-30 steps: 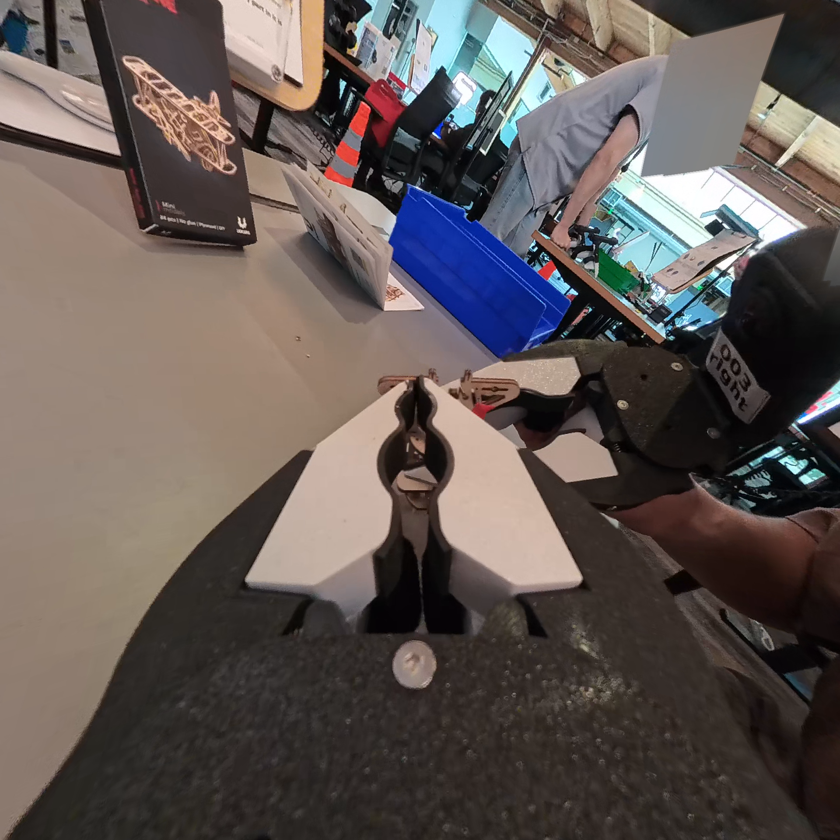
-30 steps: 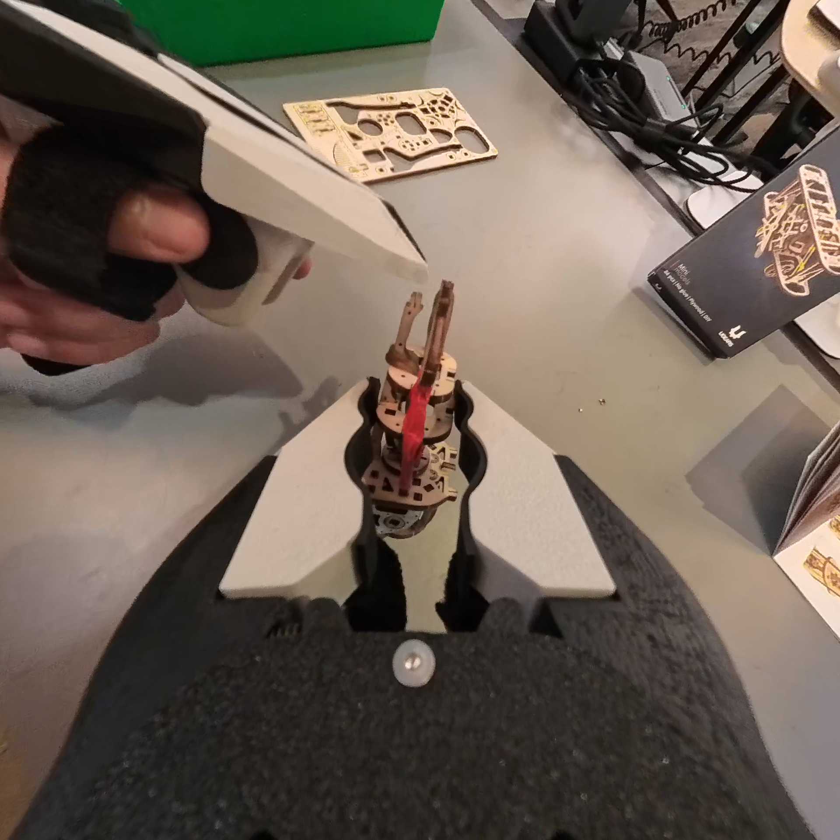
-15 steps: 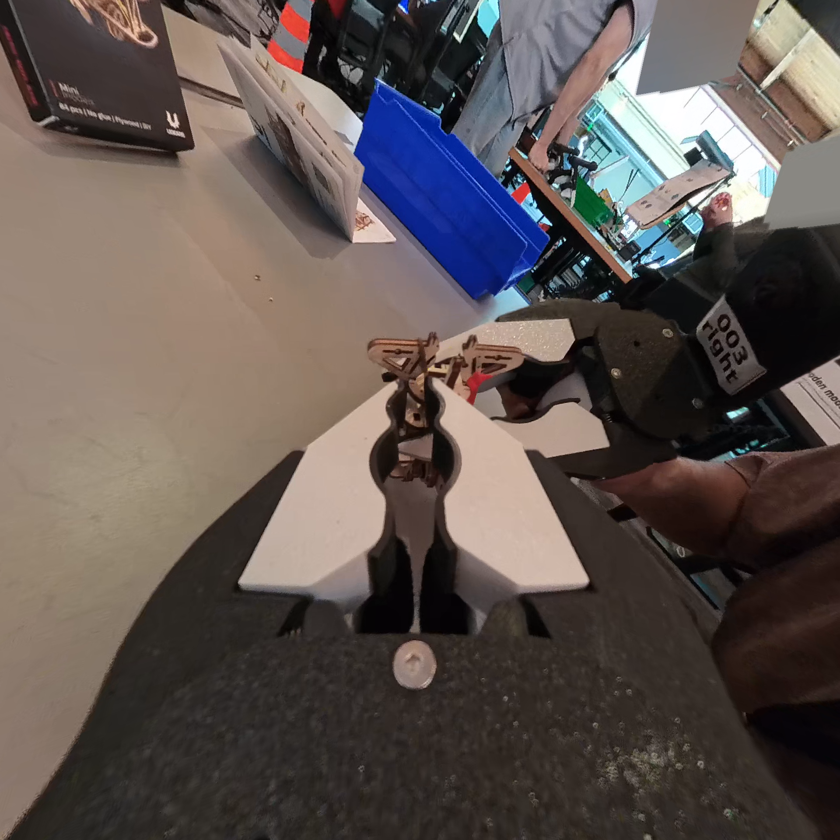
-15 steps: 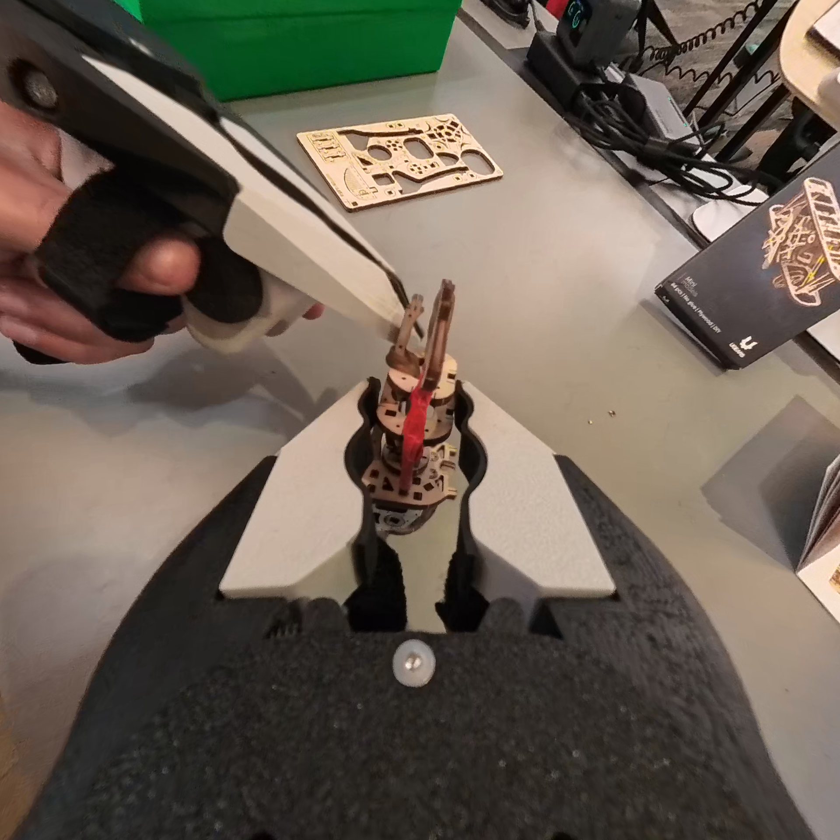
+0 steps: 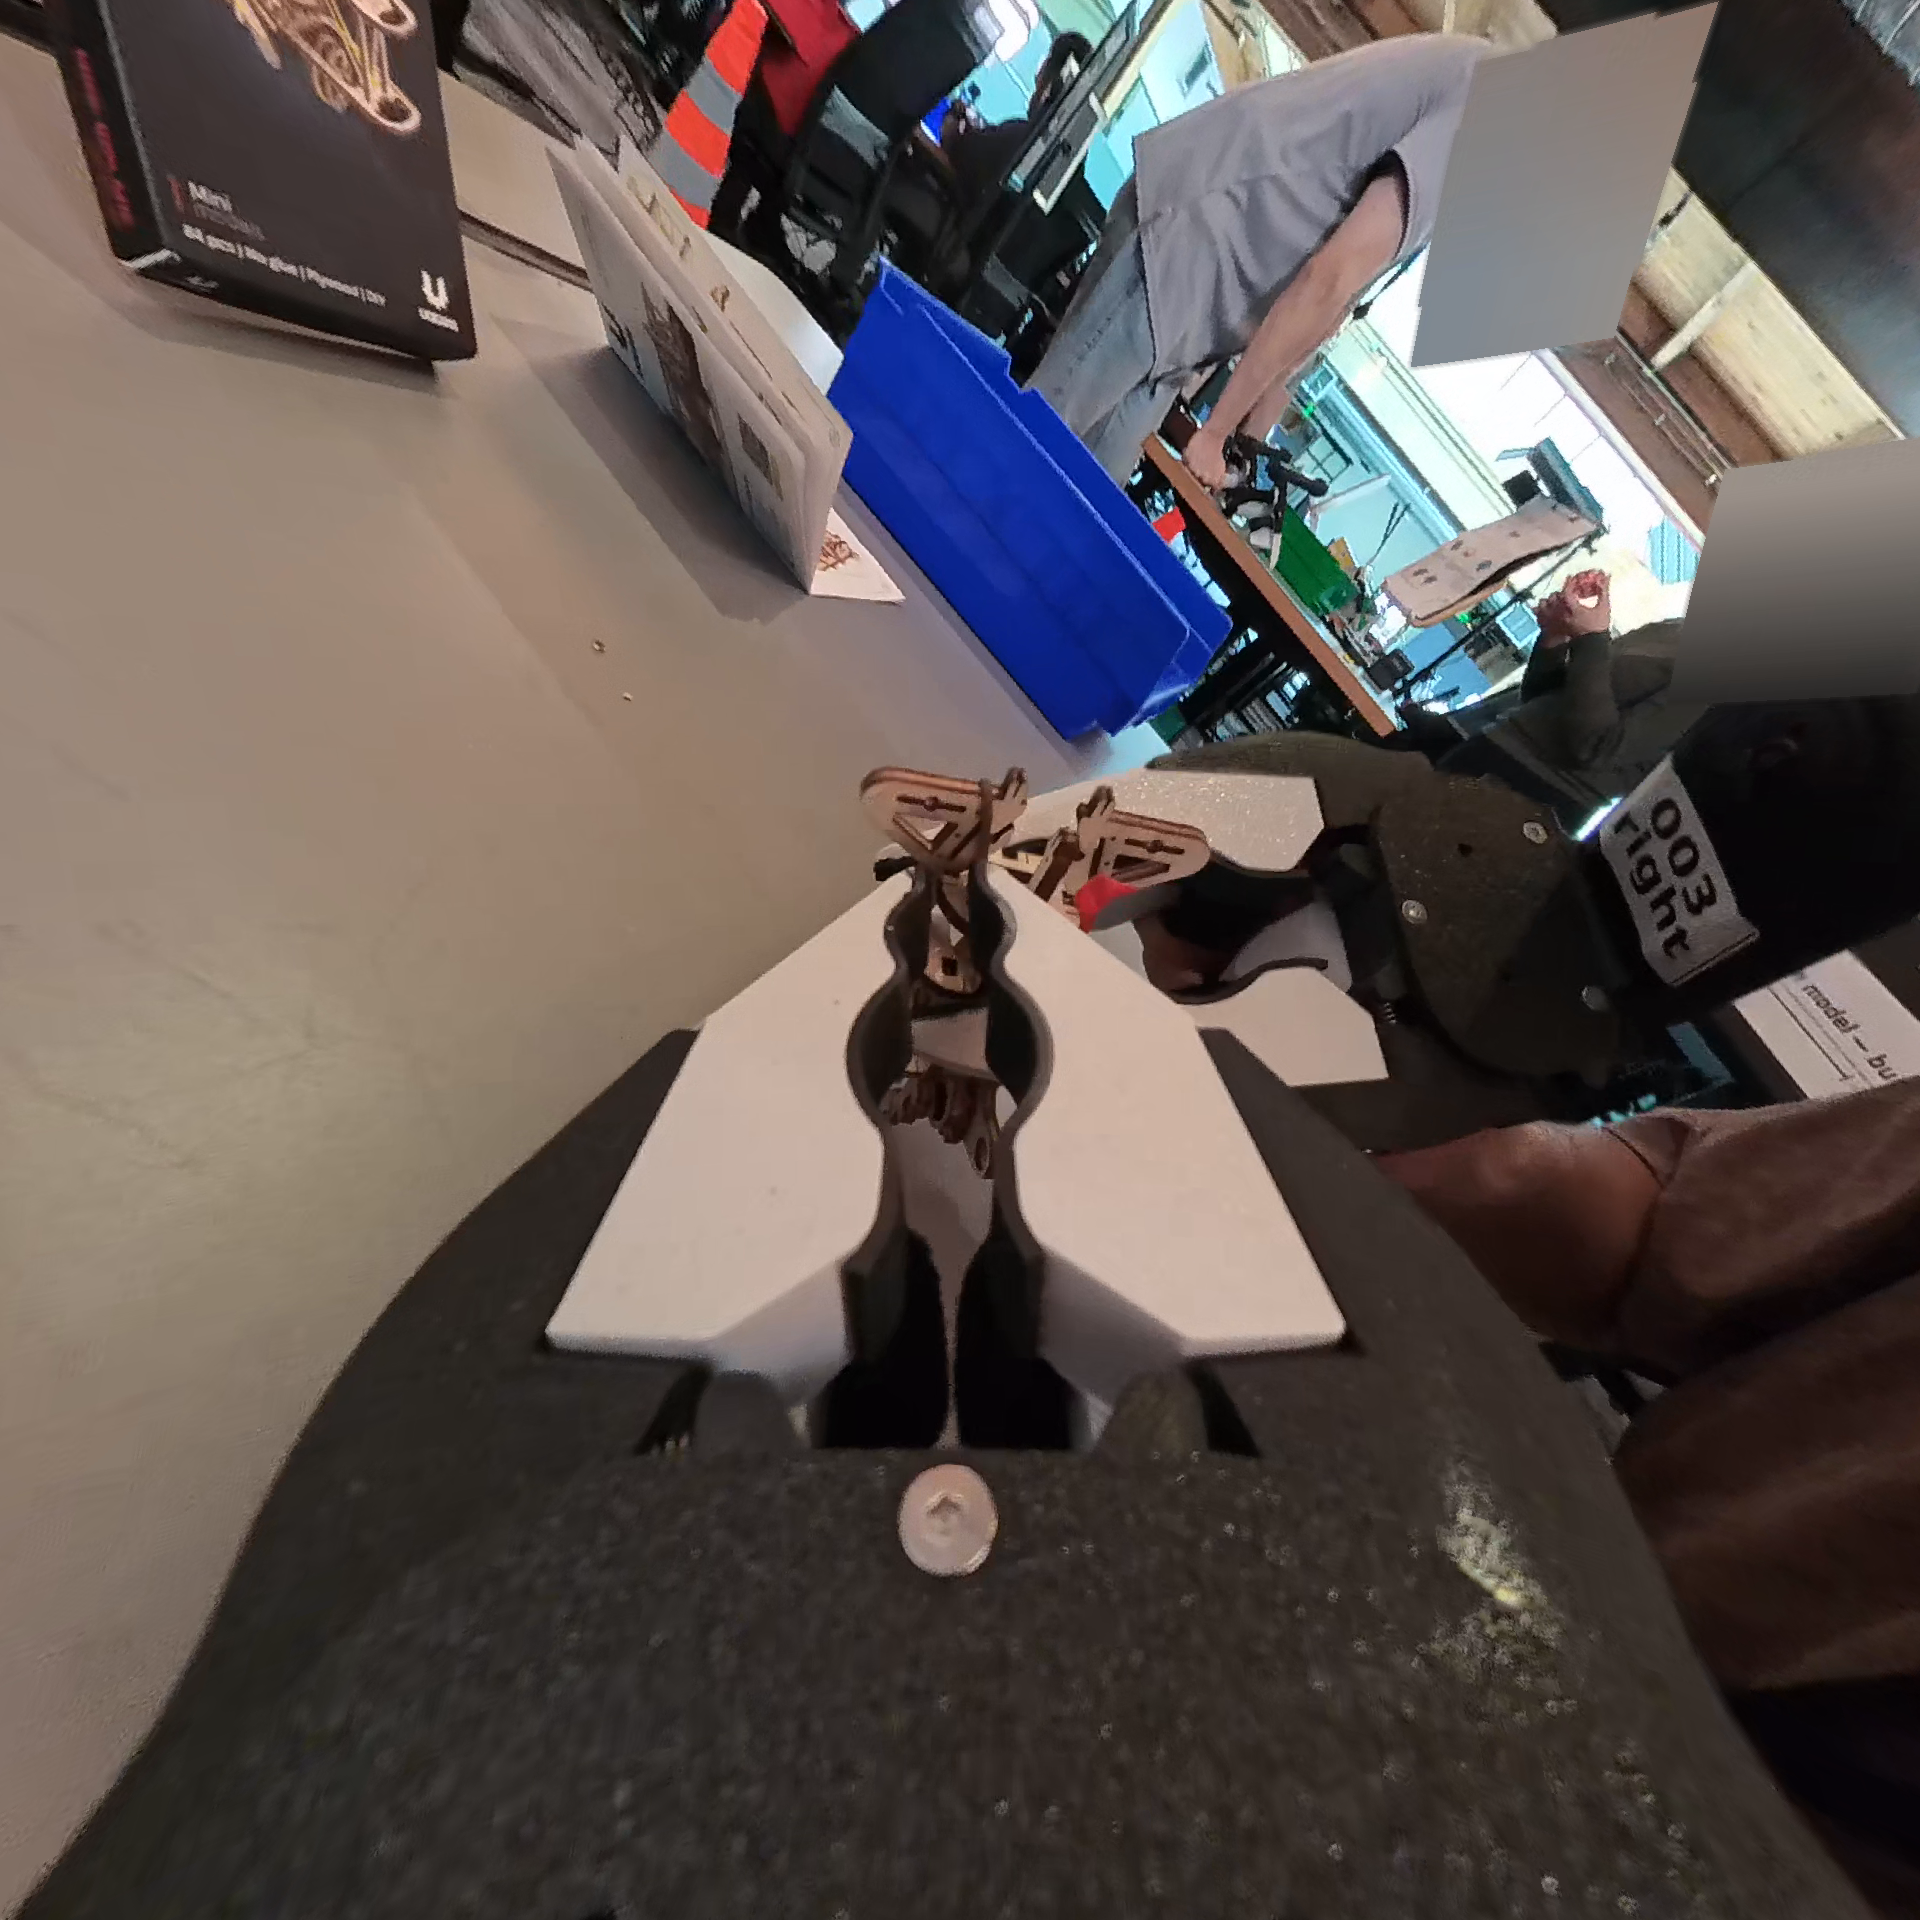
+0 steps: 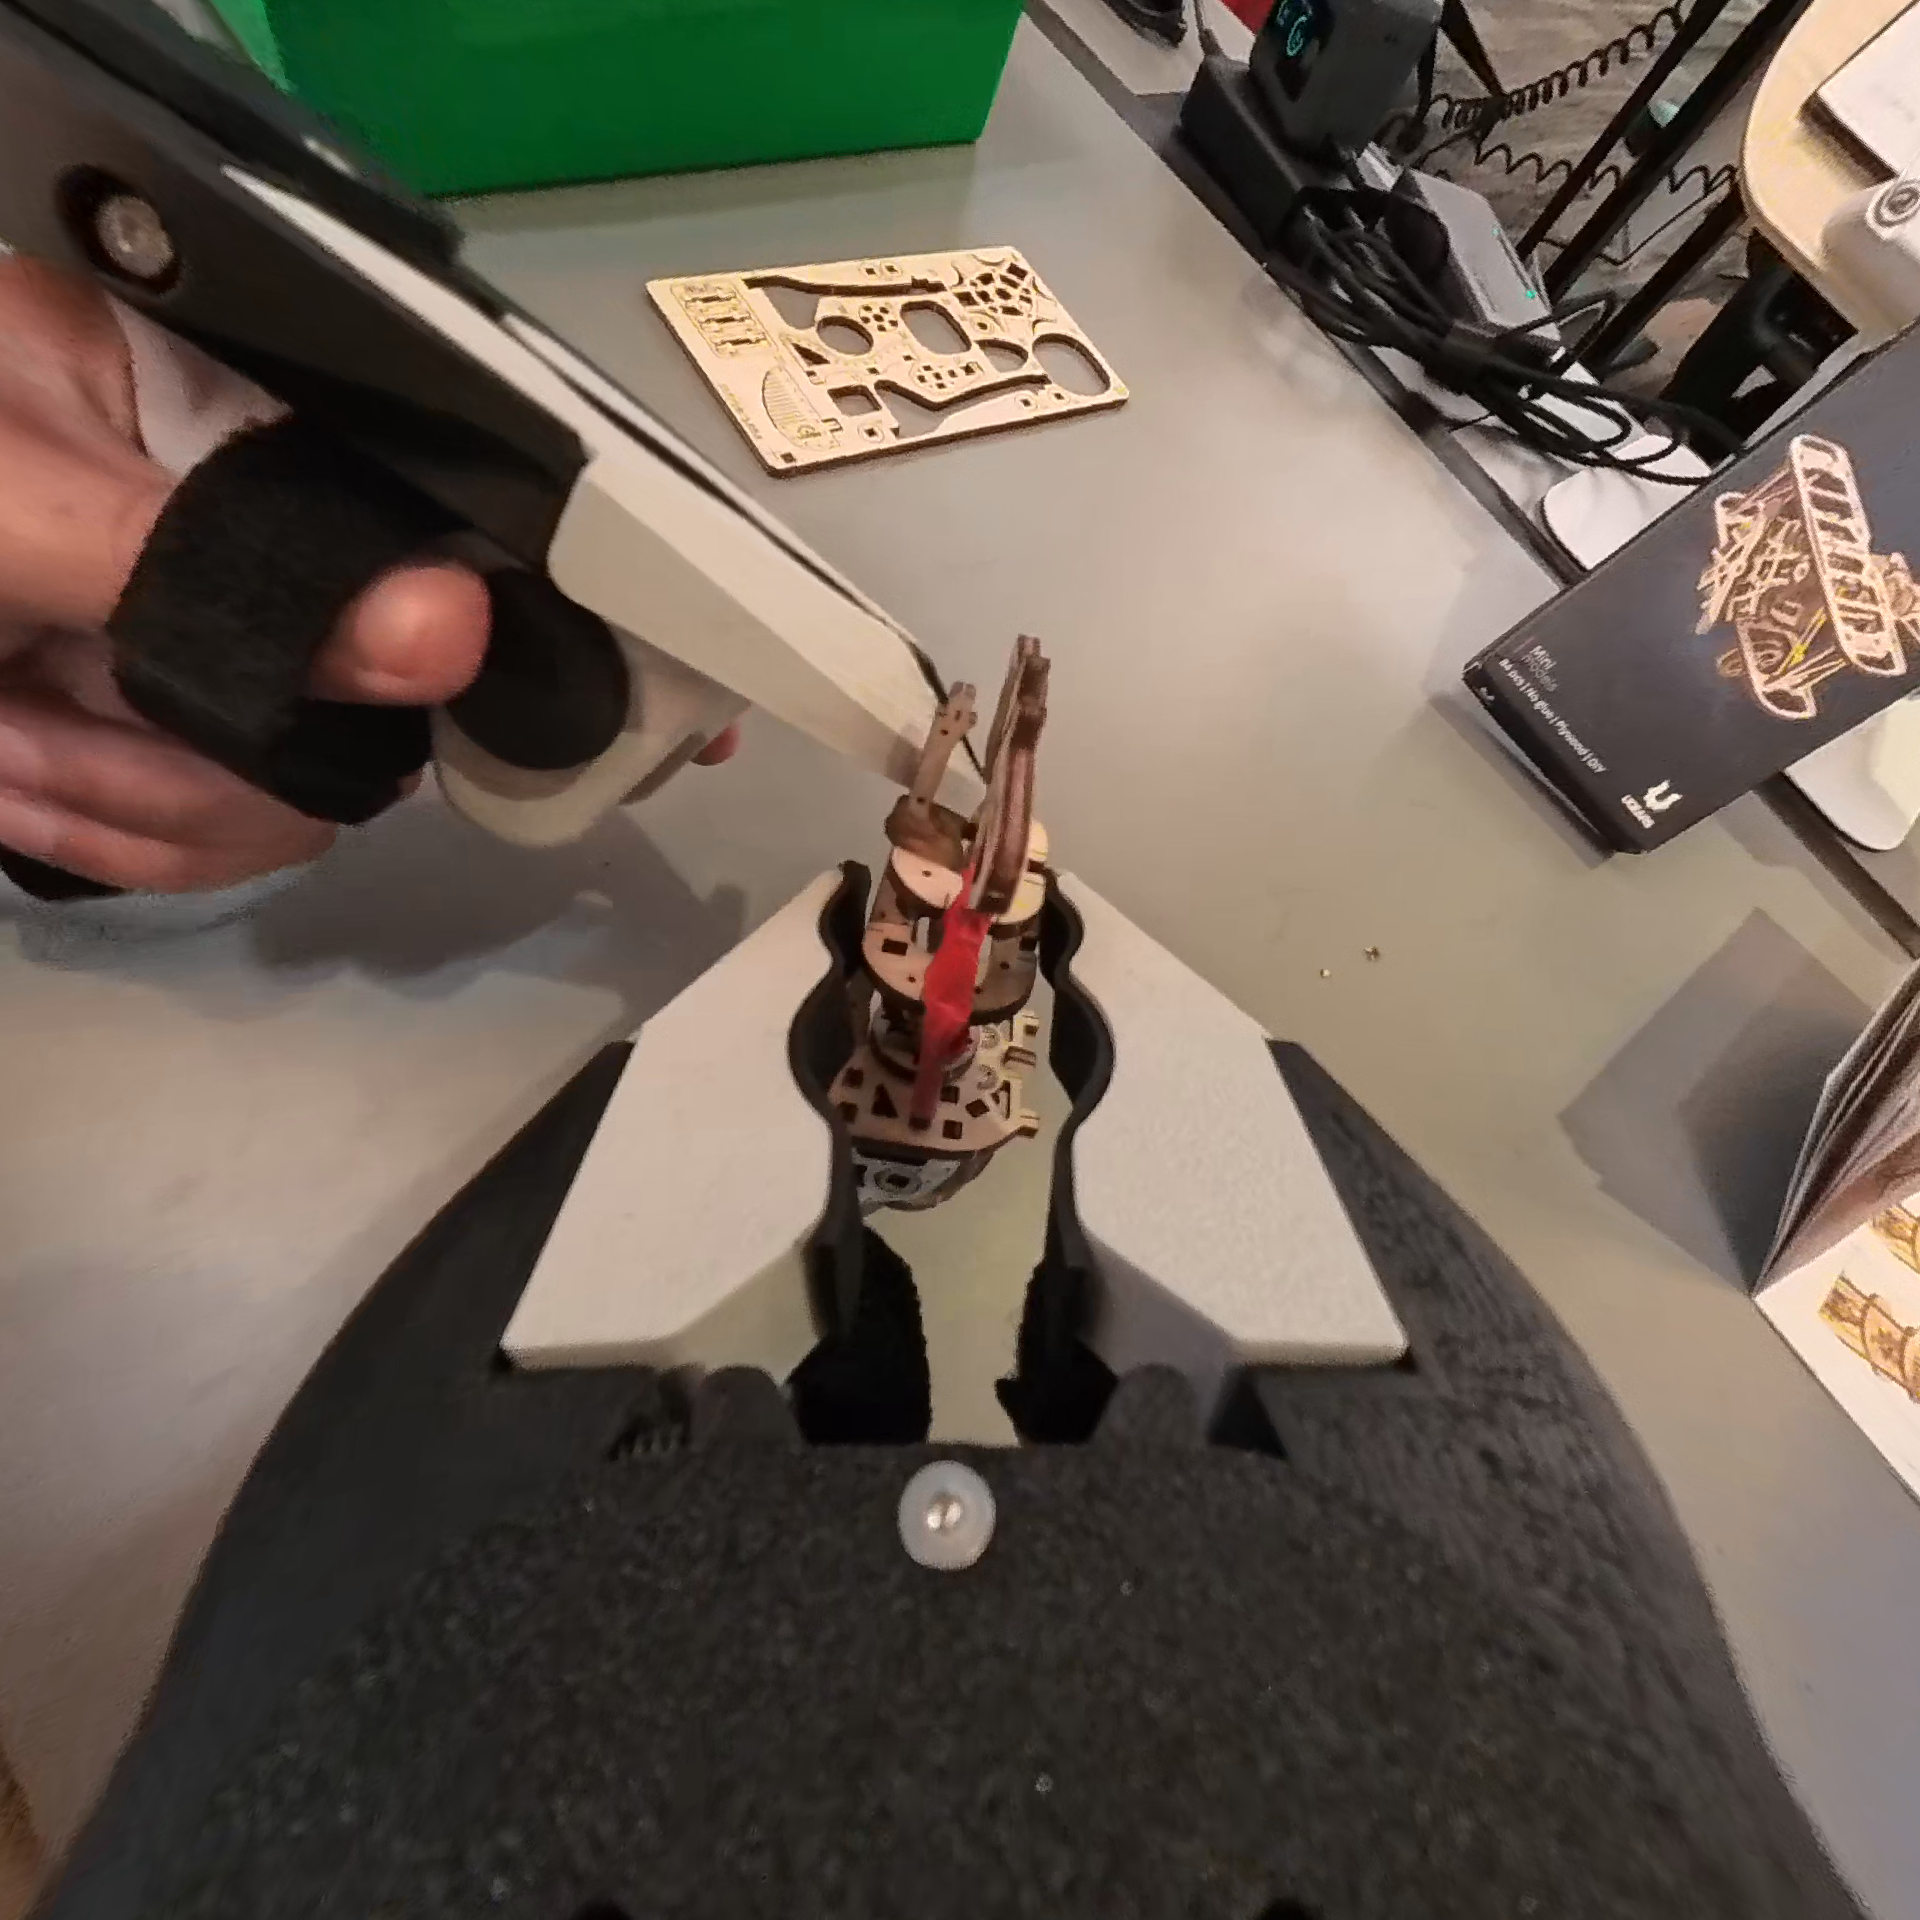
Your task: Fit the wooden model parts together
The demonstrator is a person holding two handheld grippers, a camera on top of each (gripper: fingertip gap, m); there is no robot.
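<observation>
Between the fingers of the right gripper (image 6: 951, 997): wooden model assembly (image 6: 935, 1039) clamped, with stacked round plywood discs, a perforated plate nearest the camera and a red strip (image 6: 951, 971) running down its front. Projecting past the fingertips: a curved wooden arm (image 6: 1013, 769) and a shorter slotted tab (image 6: 940, 748). Held above the grey surface (image 6: 1195, 644), not resting on it.

At the slotted tab: tip of the left gripper (image 6: 935, 717), entering from the upper left, touching or just beside the tab; exact contact not discernible. Gripped by a hand (image 6: 156, 644) with a black strap over the fingers.

From the left wrist view: left gripper (image 5: 945, 894) nearly closed, fingers clamped on a small wooden part (image 5: 940, 831) with a flat triangular cut-out end standing above the fingertips. More wood visible in the gap between the fingers lower down (image 5: 940, 1101). Immediately right of it: the matching triangular end of the model held by the right gripper (image 5: 1195, 883), the two pieces just beside each other, possibly overlapping.

On the surface, well apart from both grippers:
- punched-out plywood sheet (image 6: 883, 353), lying flat, beyond the model;
- green bin (image 6: 623, 83) behind the sheet;
- black product box (image 6: 1714, 644) with a biplane illustration, standing at the right;
- folded instruction booklet (image 6: 1860, 1164), standing at the far right edge;
- blue bin (image 5: 1018, 520) beyond the booklet in the left wrist view;
- tangle of black cables (image 6: 1455, 260) off the far edge.

In the background: a person in a grey shirt (image 5: 1247, 229) at another bench.
</observation>
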